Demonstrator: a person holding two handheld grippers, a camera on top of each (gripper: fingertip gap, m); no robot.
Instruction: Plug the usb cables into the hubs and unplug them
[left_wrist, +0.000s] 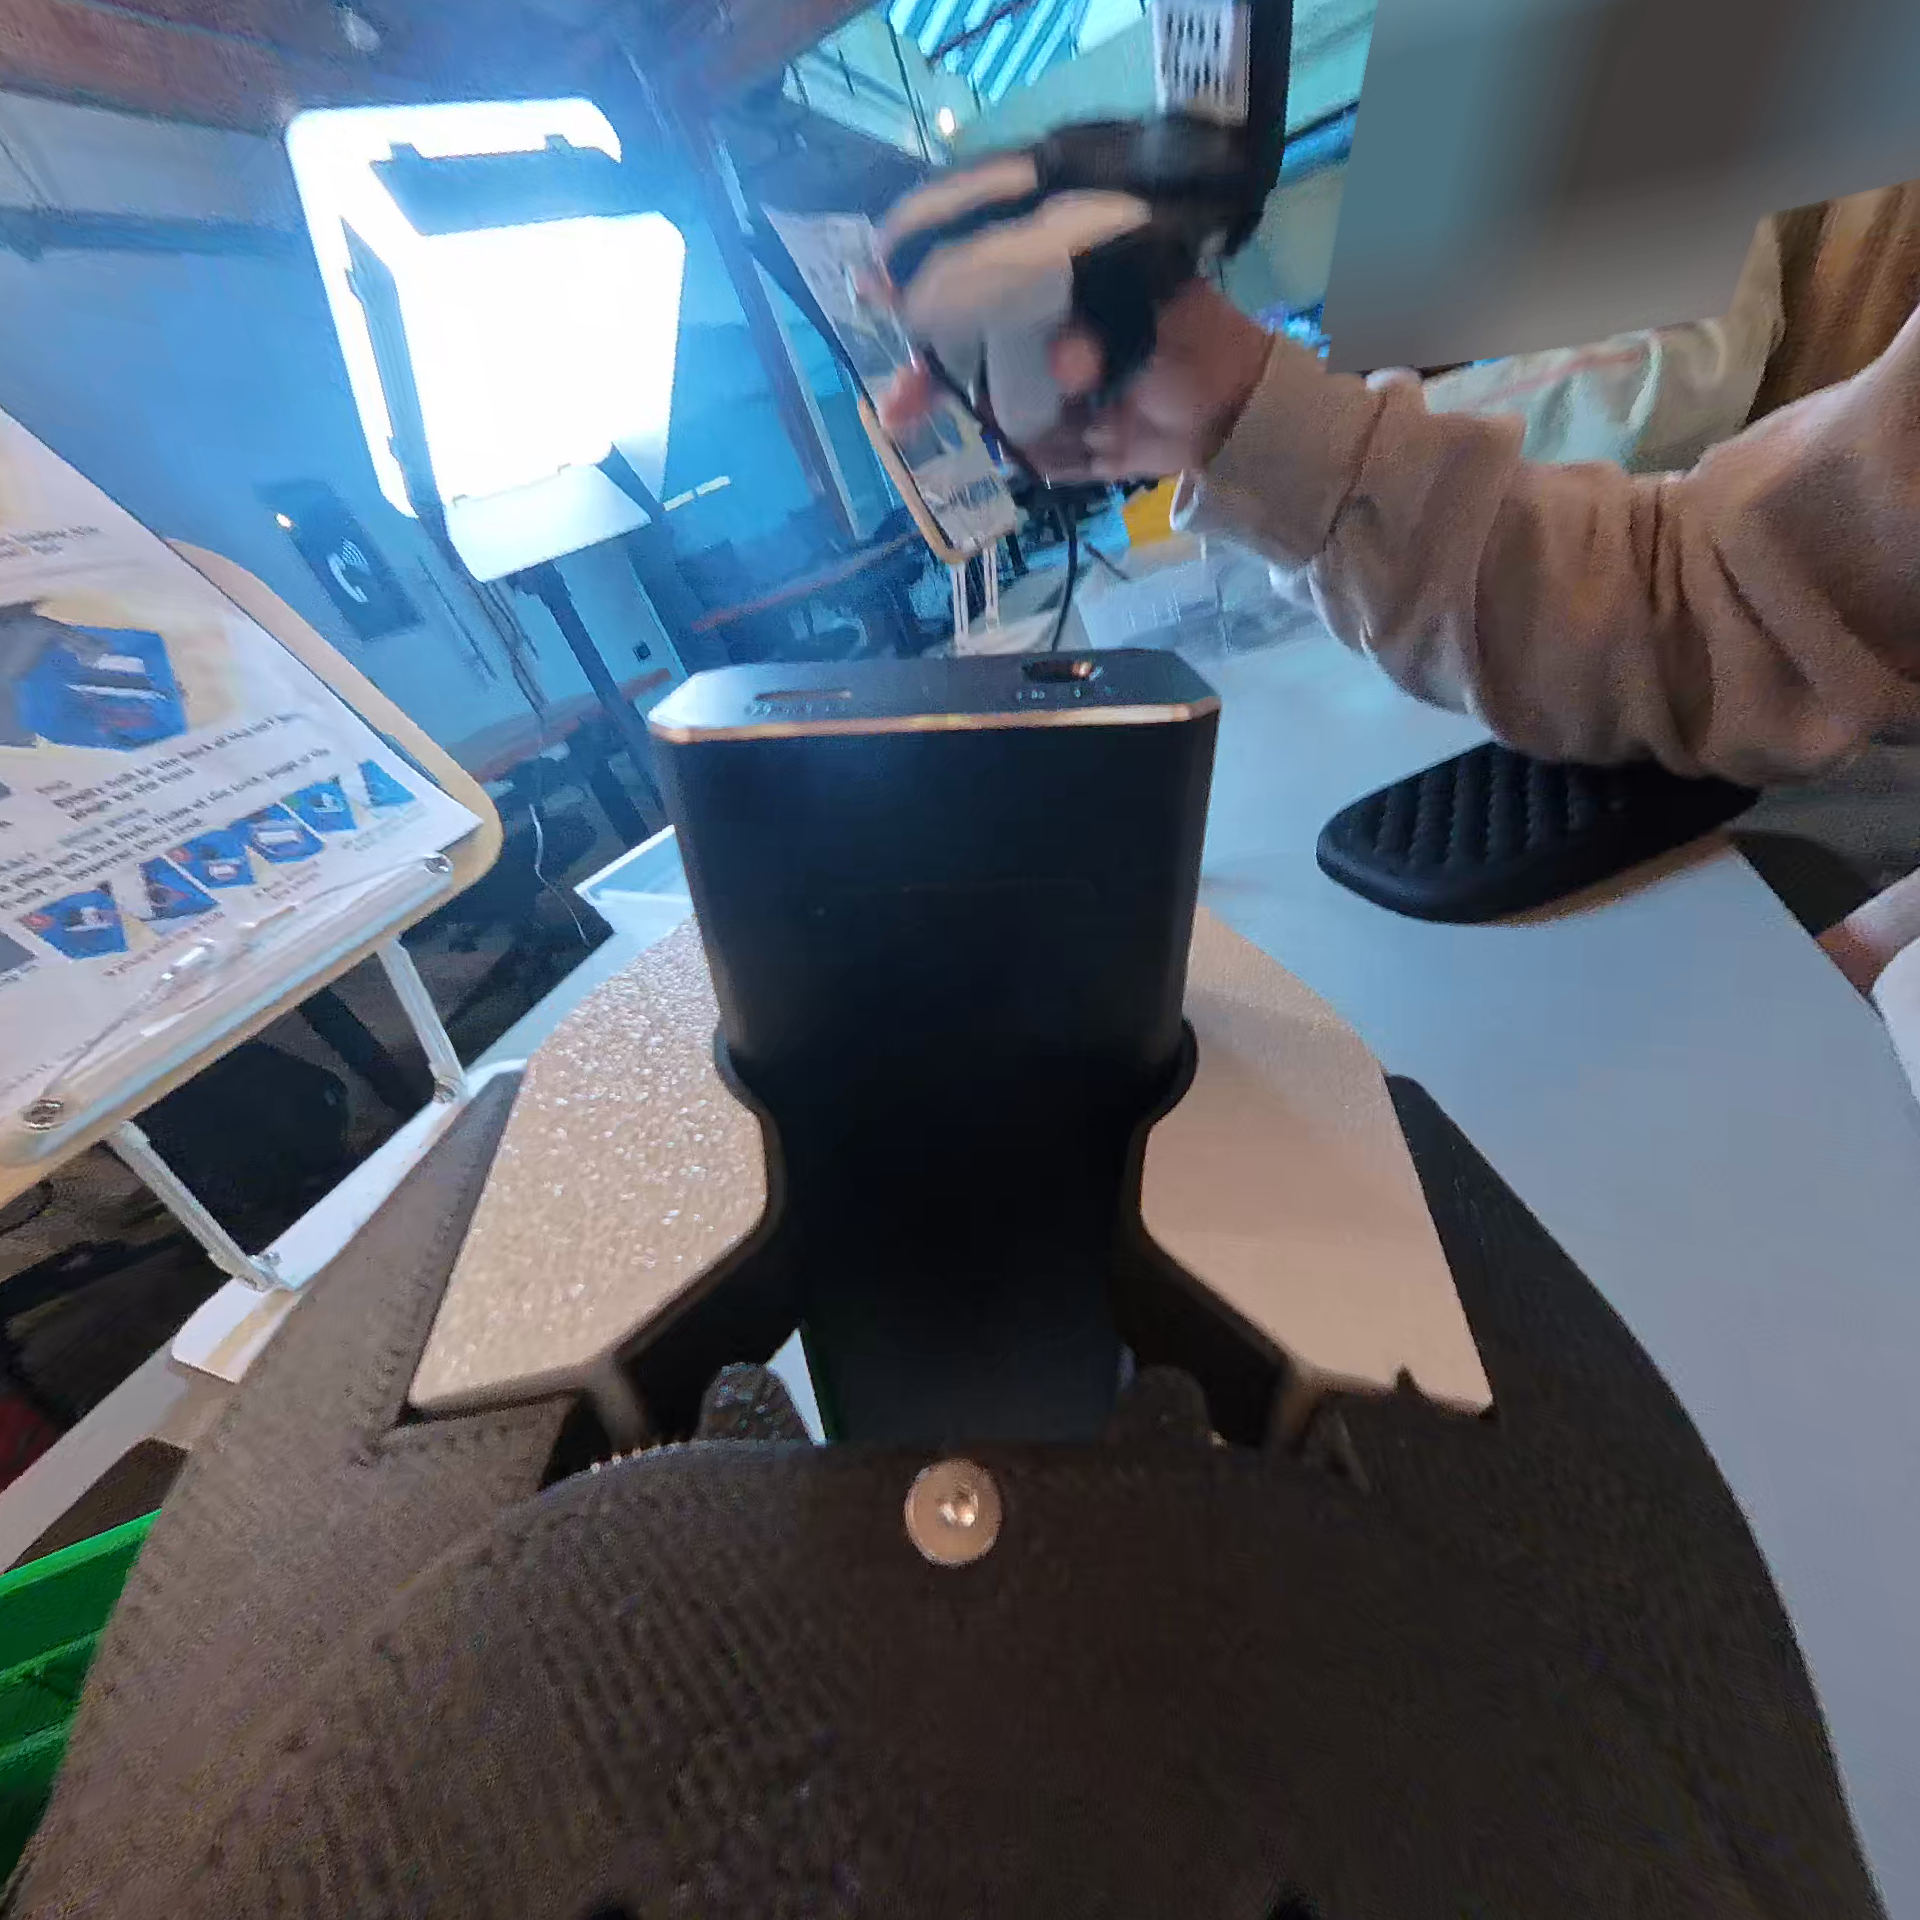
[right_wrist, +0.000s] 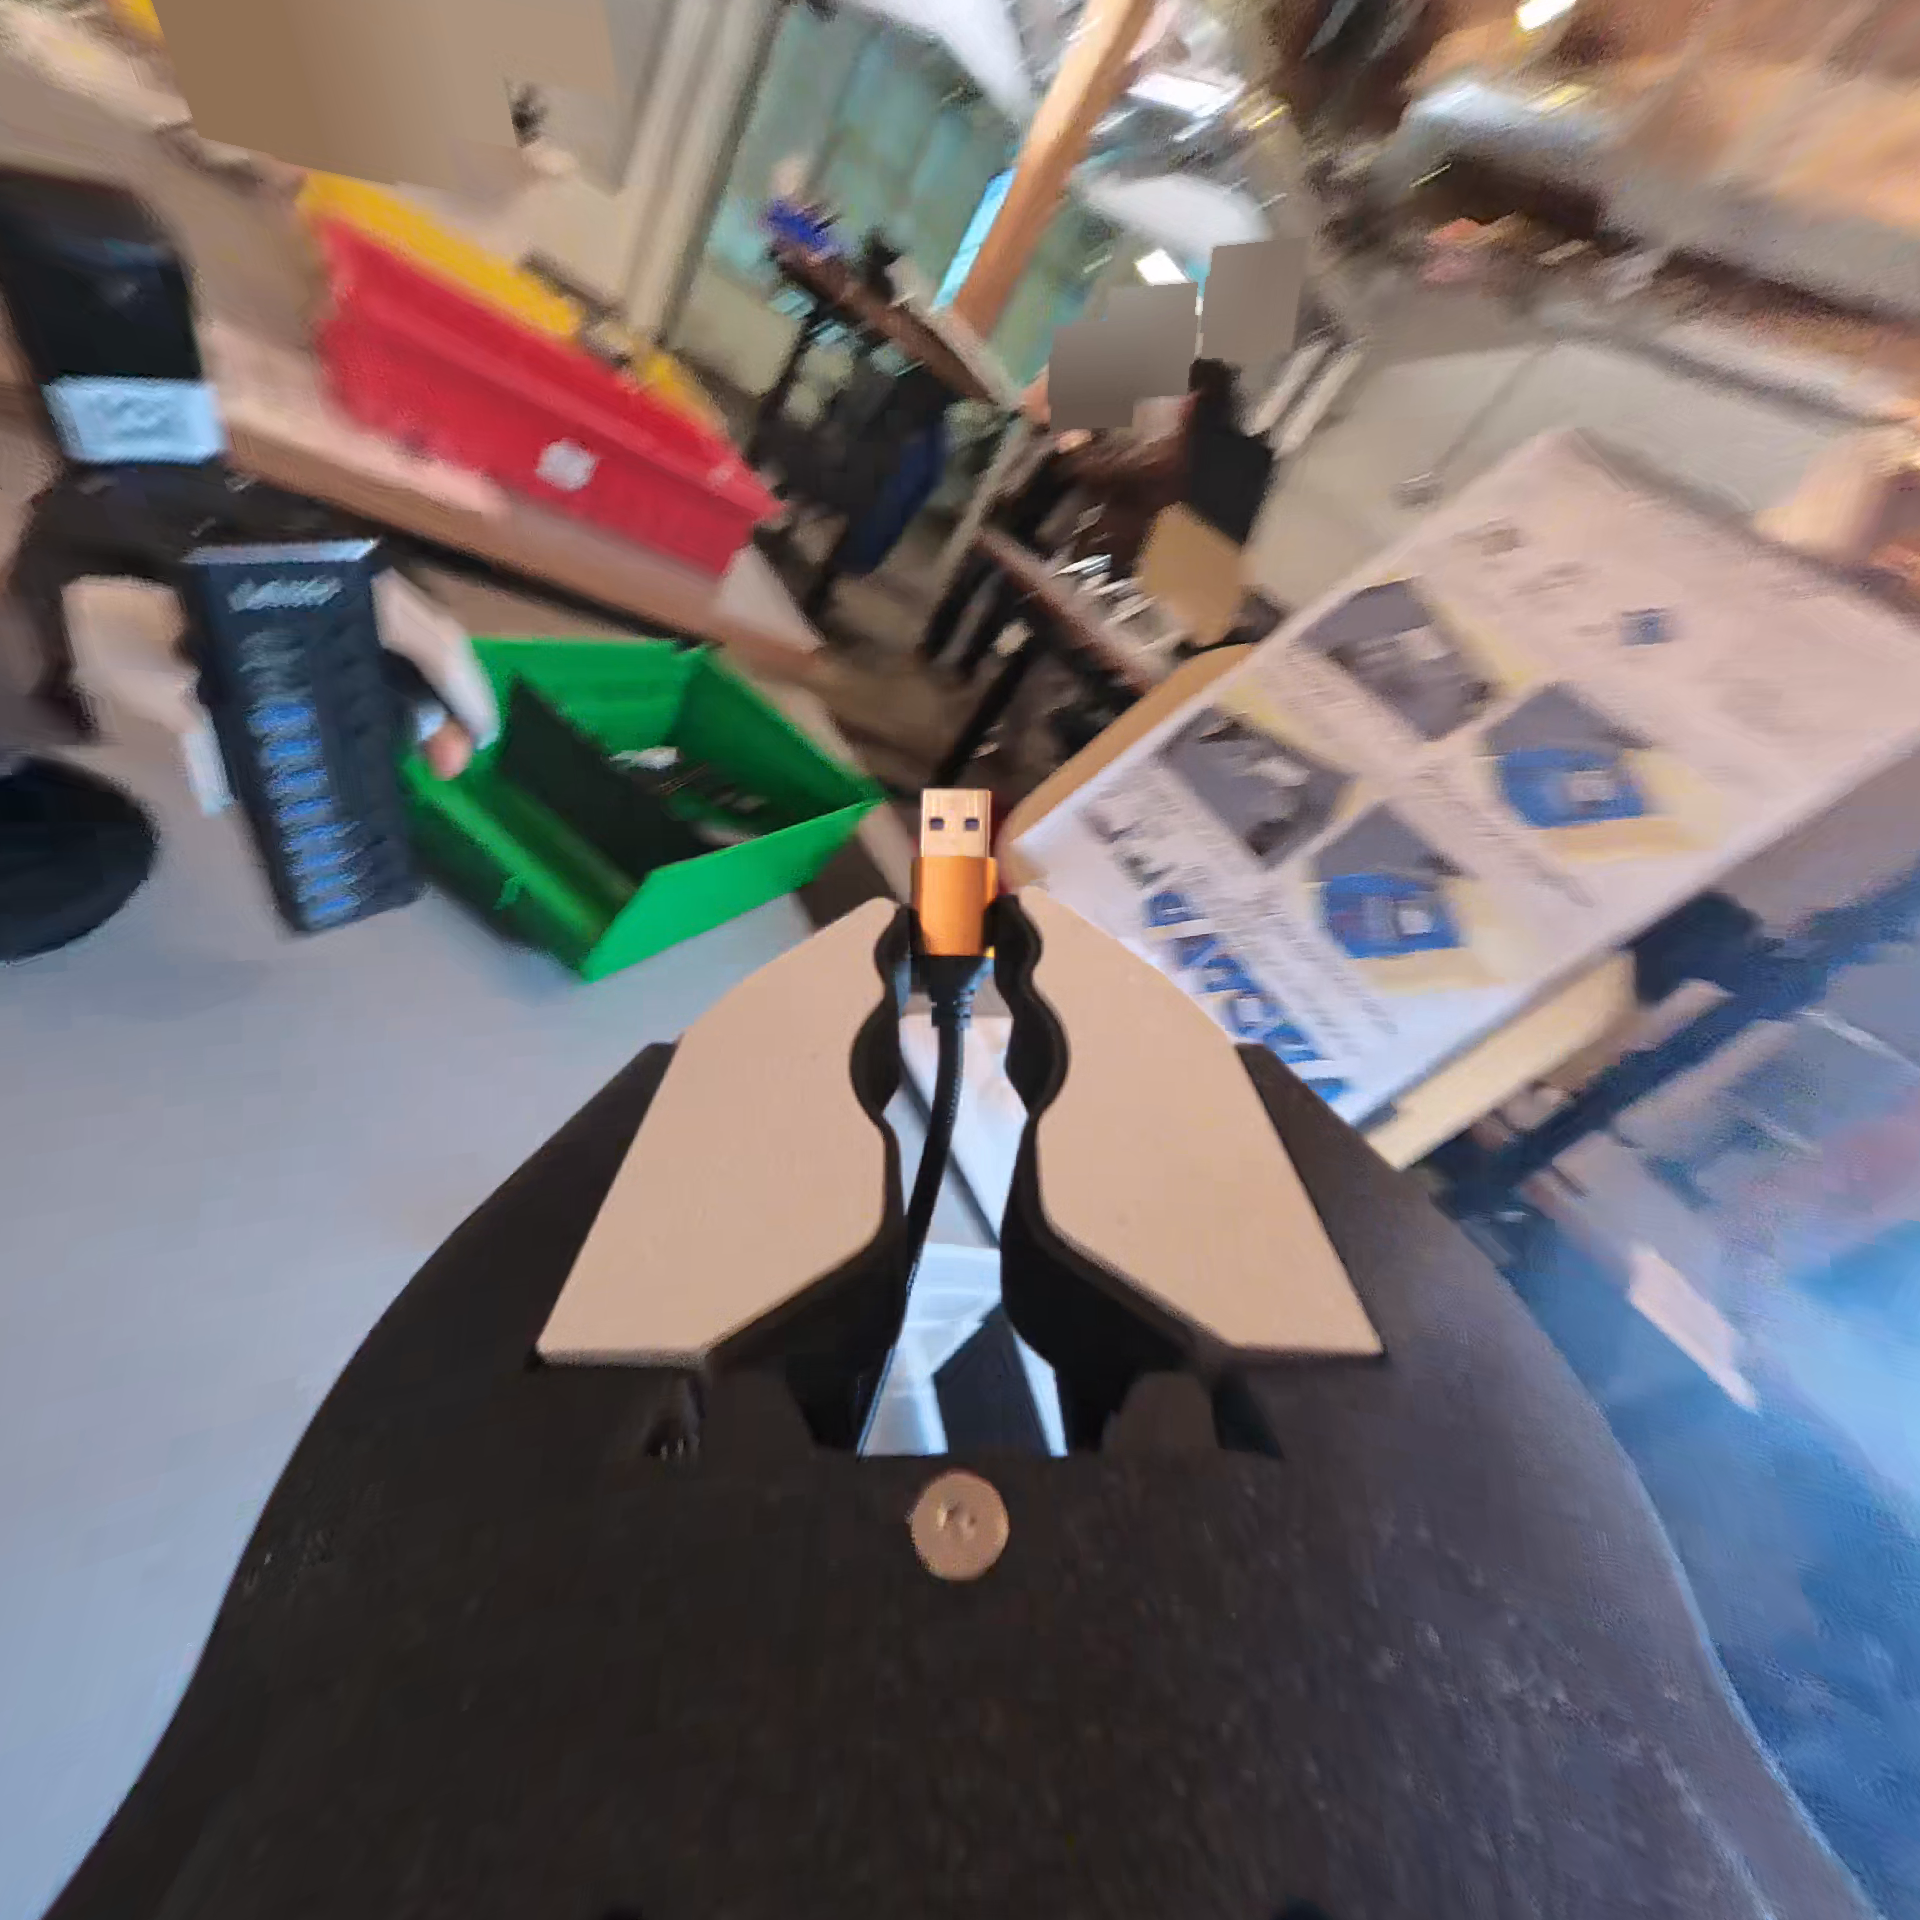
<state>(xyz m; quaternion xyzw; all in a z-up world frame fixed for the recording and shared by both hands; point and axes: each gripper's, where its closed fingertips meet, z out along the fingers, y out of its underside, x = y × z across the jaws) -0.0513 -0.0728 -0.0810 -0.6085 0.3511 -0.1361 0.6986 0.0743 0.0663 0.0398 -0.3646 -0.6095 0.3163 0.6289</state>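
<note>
Left gripper (left_wrist: 951, 1049) clamped on black hub (left_wrist: 940, 831), held upright above grey table (left_wrist: 1558, 1091). Right gripper (right_wrist: 954, 925) pinching orange USB plug (right_wrist: 953, 883), black cable (right_wrist: 935, 1122) trailing between fingers; green bin (right_wrist: 665, 800) well beyond.

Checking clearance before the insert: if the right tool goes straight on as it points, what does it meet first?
Probably nothing close. The right tool, shut on the orange USB plug, points between the green bin and the printed board. The hub sits well left. Depth unclear.
</note>
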